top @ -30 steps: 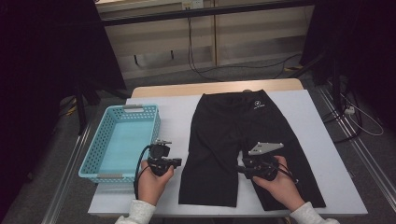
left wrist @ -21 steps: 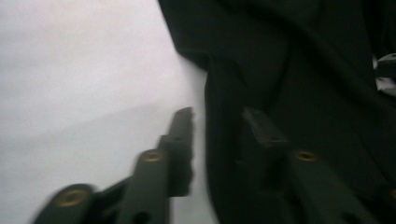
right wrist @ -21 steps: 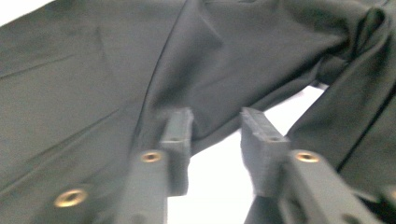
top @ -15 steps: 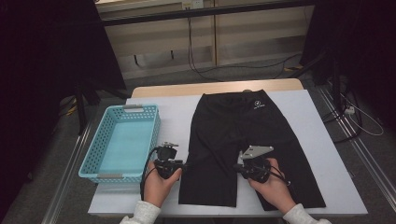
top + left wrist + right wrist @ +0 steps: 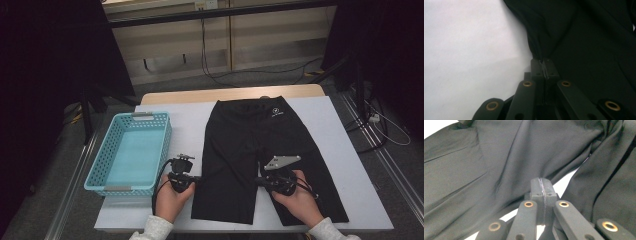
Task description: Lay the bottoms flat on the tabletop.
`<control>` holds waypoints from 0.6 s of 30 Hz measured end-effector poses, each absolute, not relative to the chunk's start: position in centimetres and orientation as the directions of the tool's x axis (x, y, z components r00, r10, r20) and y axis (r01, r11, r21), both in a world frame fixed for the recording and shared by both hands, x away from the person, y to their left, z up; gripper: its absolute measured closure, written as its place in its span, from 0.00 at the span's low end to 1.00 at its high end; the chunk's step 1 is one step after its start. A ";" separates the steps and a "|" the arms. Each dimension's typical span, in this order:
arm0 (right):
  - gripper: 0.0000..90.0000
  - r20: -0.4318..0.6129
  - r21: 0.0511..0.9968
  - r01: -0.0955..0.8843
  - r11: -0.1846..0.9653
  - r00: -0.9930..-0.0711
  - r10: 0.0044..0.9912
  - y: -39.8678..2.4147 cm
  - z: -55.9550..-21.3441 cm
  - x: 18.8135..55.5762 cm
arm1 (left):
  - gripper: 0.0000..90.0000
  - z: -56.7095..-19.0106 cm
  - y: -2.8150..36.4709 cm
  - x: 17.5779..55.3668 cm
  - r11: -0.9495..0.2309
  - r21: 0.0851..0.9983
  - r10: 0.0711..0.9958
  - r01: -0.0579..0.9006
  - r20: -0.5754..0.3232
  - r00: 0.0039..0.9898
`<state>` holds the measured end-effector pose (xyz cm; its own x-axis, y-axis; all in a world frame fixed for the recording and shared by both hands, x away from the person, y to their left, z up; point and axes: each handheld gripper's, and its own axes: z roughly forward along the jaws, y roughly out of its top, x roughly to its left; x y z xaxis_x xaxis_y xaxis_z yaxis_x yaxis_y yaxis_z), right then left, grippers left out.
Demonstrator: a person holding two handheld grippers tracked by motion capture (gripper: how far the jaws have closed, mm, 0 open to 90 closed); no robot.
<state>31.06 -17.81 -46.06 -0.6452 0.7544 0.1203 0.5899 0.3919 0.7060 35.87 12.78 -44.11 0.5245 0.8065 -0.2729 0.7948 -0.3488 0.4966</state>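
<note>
small white logo at the waistband of the black shorts [image 5: 260, 145], too small to read

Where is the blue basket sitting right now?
In the high view the blue basket sits at the table's left side, just left of the black shorts, with the left gripper close by its near right corner.

The shorts [image 5: 260, 150] are black cloth, smooth with a slight sheen and soft folds. The basket [image 5: 102, 175] at 9 o'clock is light blue plastic with perforated walls. The table [image 5: 345, 135] looks matt white, and the grippers' links are matt black with brass-coloured rivets.
</note>
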 end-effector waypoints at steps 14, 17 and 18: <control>1.00 0.137 0.691 0.583 0.428 -0.686 0.714 -17.3 -45.7 30.5 | 0.99 -44.0 13.5 35.5 -0.340 0.497 0.802 0.798 -0.290 0.522; 1.00 0.113 0.680 0.570 0.461 -0.703 0.702 -17.2 -45.6 30.3 | 0.93 -43.9 13.6 35.5 -0.338 0.505 0.800 0.794 -0.291 0.525; 1.00 0.112 0.683 0.567 0.461 -0.704 0.701 -17.2 -45.5 30.3 | 0.90 -43.9 13.7 35.5 -0.339 0.507 0.798 0.792 -0.291 0.528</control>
